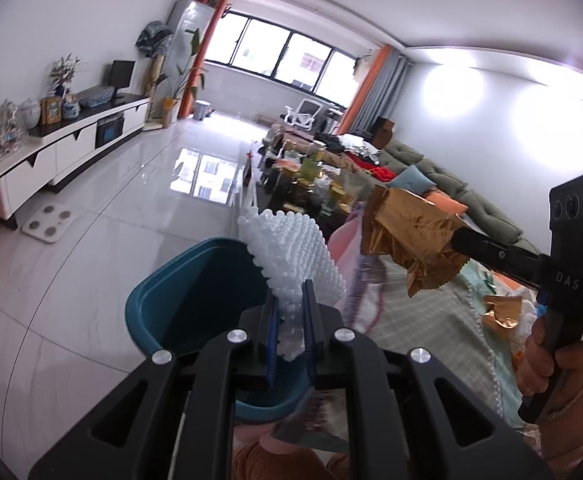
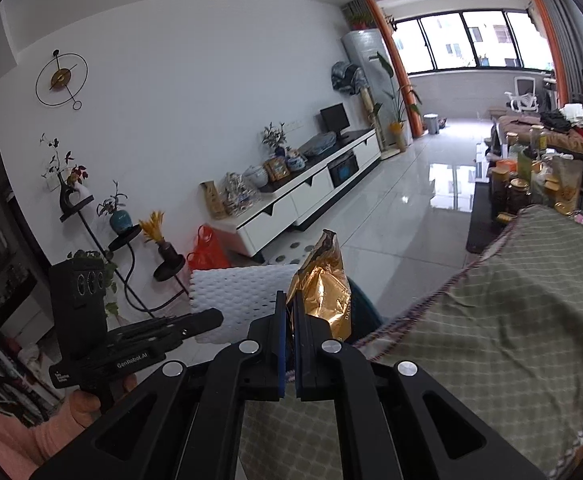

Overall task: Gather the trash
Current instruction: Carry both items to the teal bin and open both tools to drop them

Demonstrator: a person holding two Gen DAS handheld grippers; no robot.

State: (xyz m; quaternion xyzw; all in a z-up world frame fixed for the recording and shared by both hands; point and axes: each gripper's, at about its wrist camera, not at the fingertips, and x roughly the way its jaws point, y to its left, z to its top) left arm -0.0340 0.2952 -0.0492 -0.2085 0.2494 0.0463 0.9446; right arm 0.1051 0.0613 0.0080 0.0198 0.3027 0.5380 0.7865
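Left wrist | 1 foam net (image 1: 295,256) gripped | 1 bin (image 1: 183,300) | 2 gold wrappers (image 1: 407,236)

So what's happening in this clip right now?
A person is clearing trash with a handheld gripper in each hand. The left gripper is shut on a white foam net sleeve, held above a teal bin on the floor. The right gripper is shut on a crumpled gold foil wrapper, held up beside the sleeve at the edge of the green checked tablecloth. Another gold wrapper scrap lies on the table. Neither held piece has been dropped yet.
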